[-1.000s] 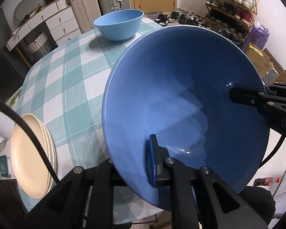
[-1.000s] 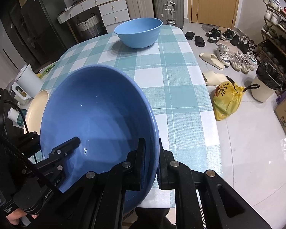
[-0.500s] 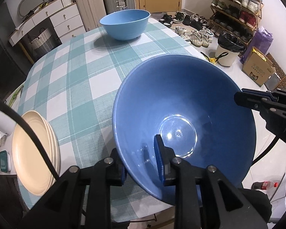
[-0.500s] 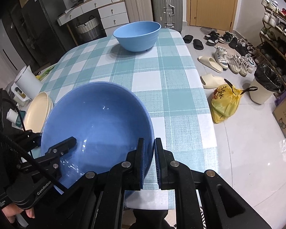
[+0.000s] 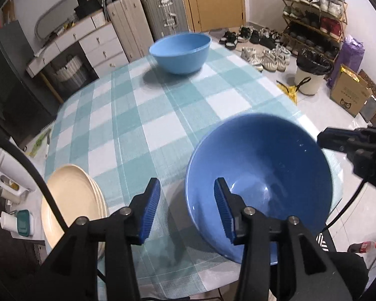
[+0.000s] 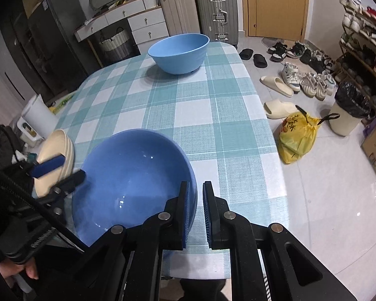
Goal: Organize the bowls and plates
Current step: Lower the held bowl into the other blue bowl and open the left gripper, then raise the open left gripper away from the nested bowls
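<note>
- Looking at the near edge of the checked table (image 5: 137,125), I see a big dark blue bowl (image 5: 263,175) low over the cloth. It looks a bit tipped. I cannot tell if its bottom is flat on the table.
- The left gripper (image 5: 188,209) is spread wide. One blue pad is inside the bowl and the other is outside, with the rim between them. Neither pad seems to press on the rim, so this side is not carrying the bowl.
- The right gripper (image 6: 195,213) has its jaws close together around the far side of the rim. A thin strip of cloth shows beside the rim, so I cannot tell if it is really pinching.
- I think two grippers sit on opposite sides because the bowl is wide and would swing if held from one side.
- A light blue bowl (image 5: 180,52) stands alone at the far end of the table, well apart. I guess the dark bowl should be stacked with it, so like goes with like.
- A stack of cream plates (image 5: 70,200) sits at the left edge. The plates already look tidy in one pile.
</note>
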The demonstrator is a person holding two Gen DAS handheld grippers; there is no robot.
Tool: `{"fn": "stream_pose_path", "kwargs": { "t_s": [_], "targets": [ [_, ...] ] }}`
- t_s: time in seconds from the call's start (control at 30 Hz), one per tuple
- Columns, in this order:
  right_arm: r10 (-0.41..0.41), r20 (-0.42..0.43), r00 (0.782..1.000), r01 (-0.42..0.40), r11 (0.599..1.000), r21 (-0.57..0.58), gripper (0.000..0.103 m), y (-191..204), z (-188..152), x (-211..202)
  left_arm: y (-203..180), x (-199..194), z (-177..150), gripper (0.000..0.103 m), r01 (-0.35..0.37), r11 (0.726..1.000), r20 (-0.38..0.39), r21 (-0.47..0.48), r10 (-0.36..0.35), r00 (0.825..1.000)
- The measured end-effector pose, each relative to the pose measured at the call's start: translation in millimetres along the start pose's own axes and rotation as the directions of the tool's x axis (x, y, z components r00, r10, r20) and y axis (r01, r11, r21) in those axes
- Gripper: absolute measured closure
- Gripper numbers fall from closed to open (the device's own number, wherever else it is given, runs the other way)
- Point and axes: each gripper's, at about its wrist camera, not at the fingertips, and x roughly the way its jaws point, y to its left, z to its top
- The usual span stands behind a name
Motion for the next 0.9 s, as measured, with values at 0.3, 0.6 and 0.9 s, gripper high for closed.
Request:
{"fn": "stream_pose_path", "kwargs": {
  "t_s": [0.3,0.6,0.9],
  "targets": [
    [0.026,-0.040,0.999,-0.023,0.998,0.055,0.080,-9.6,-4.8,28.0,-6.5,40.1,-15.9,0.058,0.069,0.996,-0.100,-0.055,-0.074,0.992],
    [0.076,-0.088,0.993,-0.066,0.991,0.114,0.070,-16.1,-17.2,61.6,-9.1,61.5,-21.8,0.057,0.137,0.984,-0.144,-0.111,-0.152,0.978],
    [0.191,-0.094,0.977,-0.177,0.974,0.144,0.071,-3.0,-18.4,74.8,-4.3,64.2,-23.1,0.057,0.190,0.973,-0.122,-0.134,-0.206,0.971]
  ]
}}
